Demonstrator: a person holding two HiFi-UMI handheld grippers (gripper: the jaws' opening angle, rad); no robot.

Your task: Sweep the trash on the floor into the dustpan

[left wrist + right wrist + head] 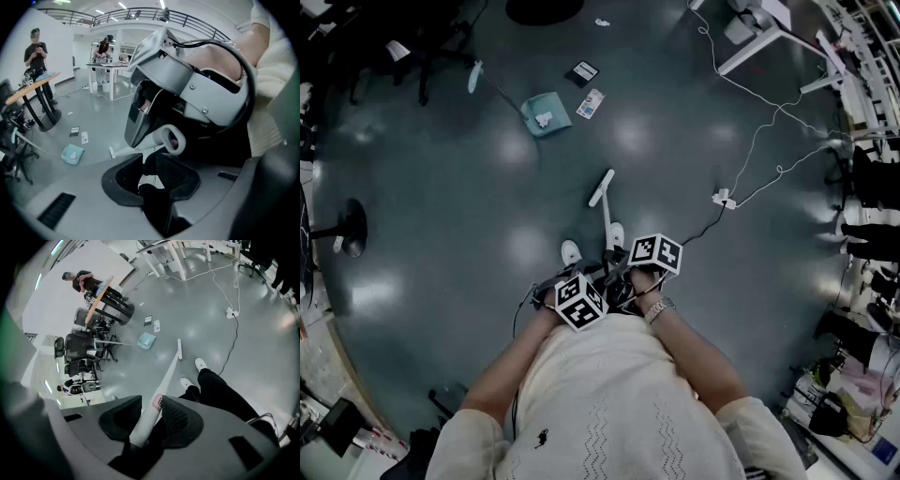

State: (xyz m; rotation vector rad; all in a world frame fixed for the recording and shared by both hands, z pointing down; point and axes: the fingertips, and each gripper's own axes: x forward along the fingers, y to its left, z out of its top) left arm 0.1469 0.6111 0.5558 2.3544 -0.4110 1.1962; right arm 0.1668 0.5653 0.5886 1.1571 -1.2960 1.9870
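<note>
Where the person stands on the glossy grey floor, both grippers are held close together in front of the body.

1. Right gripper: jaws pinched on the long white broom, gripping its round handle near the upper end. A small pink tag on the handle sits just at the pad edge.
2. Left gripper: dark ribbed pads drawn nearly together, only a narrow slit between them and nothing held. The broom's looped handle end shows just above the pads, not between them. The right gripper's white body fills most of the left gripper view, just beside.
3. Broom: the handle slopes down and away from the person. Its narrow white head is low at the floor just beyond the pair of white shoes.
4. Teal plastic dustpan: stands on the floor well apart from the broom head, farther from the person. Its long thin handle angles away to the left, and a crumpled white scrap lies inside the pan.
5. Flat black card: on the floor near the dustpan, outside it.
6. White-and-blue flat packet: just beside the dustpan's right edge, also outside it.
7. Small white scrap: farther off, alone.
8. White power strip: right of the broom, with a white cable trailing toward the desks.
</note>
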